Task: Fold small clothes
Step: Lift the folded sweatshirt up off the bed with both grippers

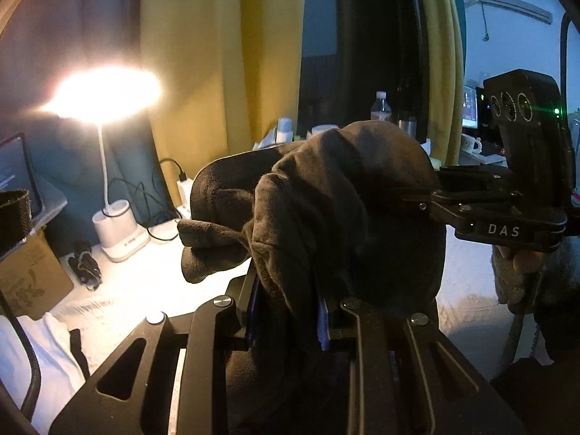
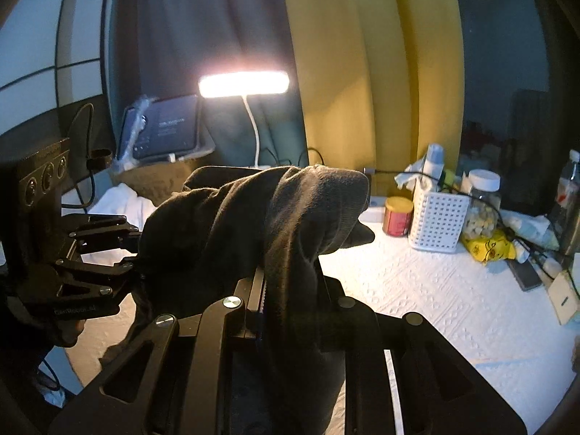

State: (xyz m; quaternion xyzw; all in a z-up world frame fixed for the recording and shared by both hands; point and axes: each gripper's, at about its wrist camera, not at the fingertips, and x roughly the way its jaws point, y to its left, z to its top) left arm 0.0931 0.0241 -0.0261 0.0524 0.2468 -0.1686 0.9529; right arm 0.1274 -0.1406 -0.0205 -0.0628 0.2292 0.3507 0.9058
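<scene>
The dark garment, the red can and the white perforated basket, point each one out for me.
dark garment [image 2: 232,224]: right wrist view, on the bunched fabric held up above the table.
red can [image 2: 398,217]: right wrist view, on its red side wall.
white perforated basket [image 2: 436,221]: right wrist view, on its front wall of holes.

The garment [image 2: 253,224] hangs above the surface [image 2: 435,297], stretched between the left gripper [image 1: 286,311] and the right gripper [image 2: 290,290]. Behind it stands the lamp [image 2: 243,84]. To the right, the tin [image 2: 398,216], basket [image 2: 436,217] and jar [image 2: 482,204] stand side by side, apparently touching.
</scene>
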